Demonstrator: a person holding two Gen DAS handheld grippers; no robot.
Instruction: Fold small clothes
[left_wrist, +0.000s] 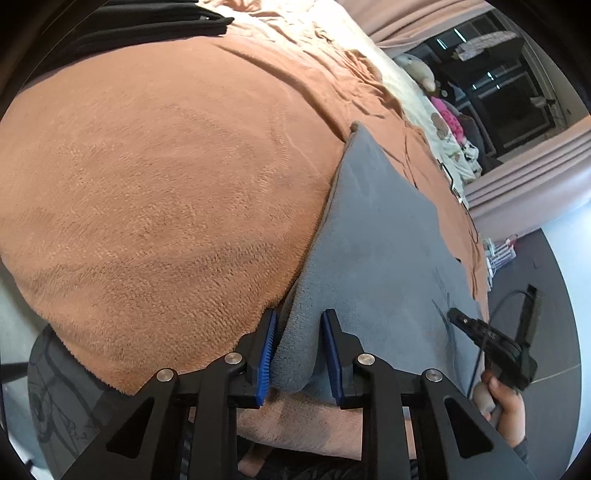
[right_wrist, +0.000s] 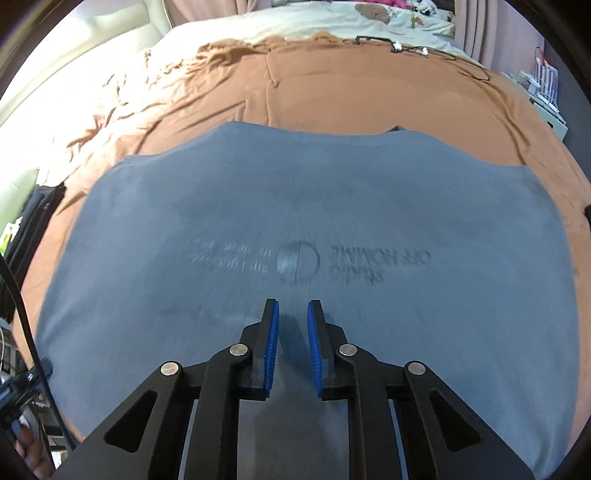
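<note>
My left gripper has its two blue pads on each side of a bunched edge of the gray shirt. The shirt lies on a fuzzy orange-brown blanket. My right hand holds the other black gripper just over the shirt's near edge.

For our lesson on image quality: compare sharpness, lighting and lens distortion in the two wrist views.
Right wrist view: the grey T-shirt shows radial motion blur, its print smeared; bright daylight washes out the upper left. Left wrist view: sharper, the fuzzy brown blanket shows crisp texture. Both views: fisheye bulging with dark corners.
</note>
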